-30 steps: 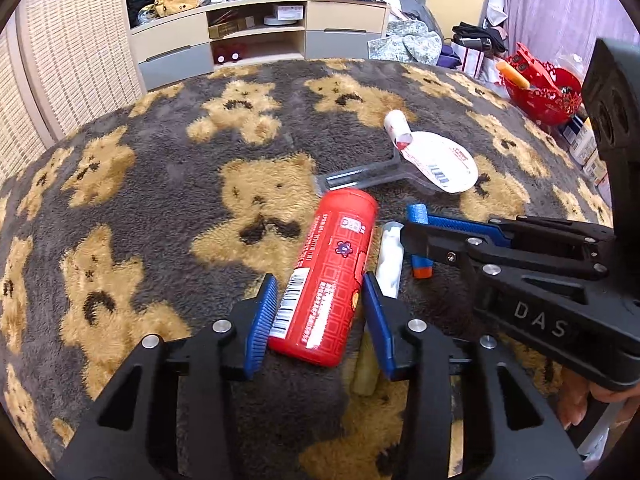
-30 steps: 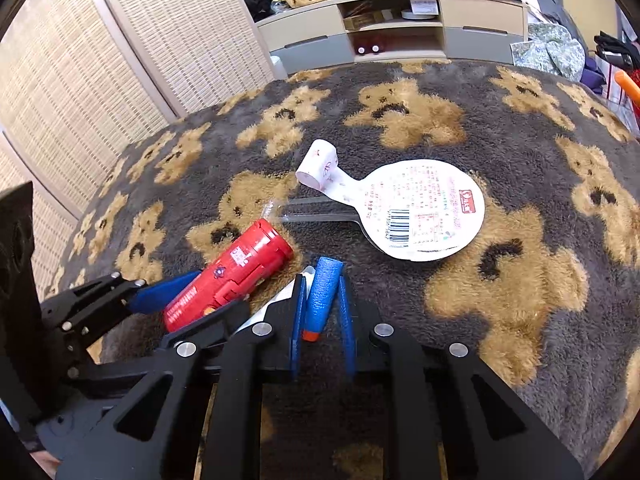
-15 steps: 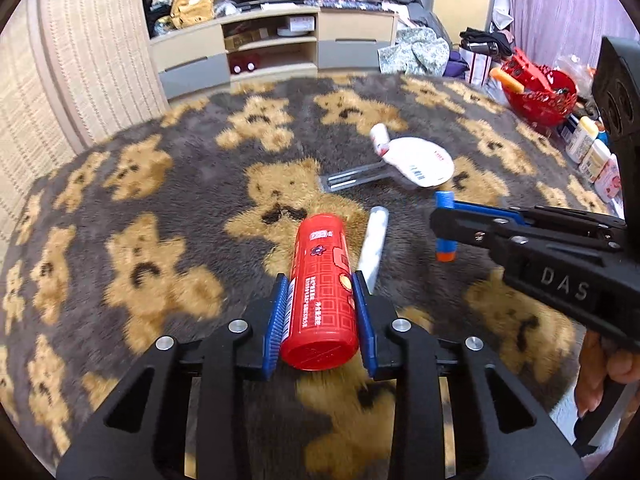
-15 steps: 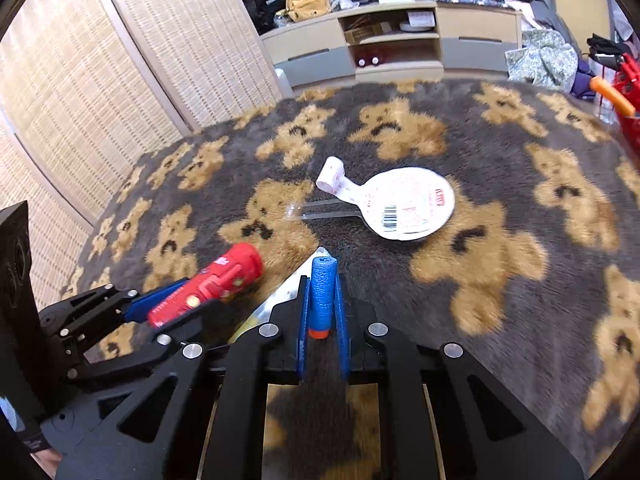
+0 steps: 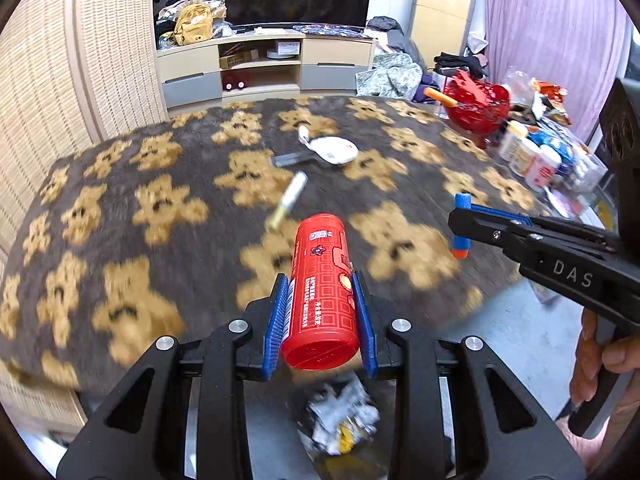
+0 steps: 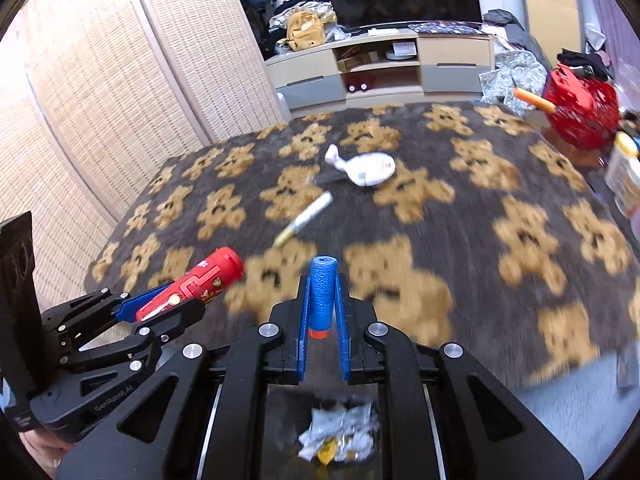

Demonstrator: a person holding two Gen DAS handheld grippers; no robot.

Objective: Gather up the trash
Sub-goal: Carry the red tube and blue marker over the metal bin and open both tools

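Risk: red canister [image 5: 320, 292] clamped in left gripper [image 5: 320, 312], blue foam dart [image 6: 323, 292] pinched in right gripper [image 6: 323, 320] | both above trash bin [image 6: 340, 432] | smooth canister may slip; stick wrapper [image 5: 289, 200], white lid [image 5: 334, 150] remain on blanket [image 5: 120, 220].

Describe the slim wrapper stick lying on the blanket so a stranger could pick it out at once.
Start at the bear-print blanket and find the round white lid near its middle. Just nearer the camera lies the slim stick wrapper, silvery white with a yellowish end. Unlike the flat round lid, it is narrow, and no gripper holds it.
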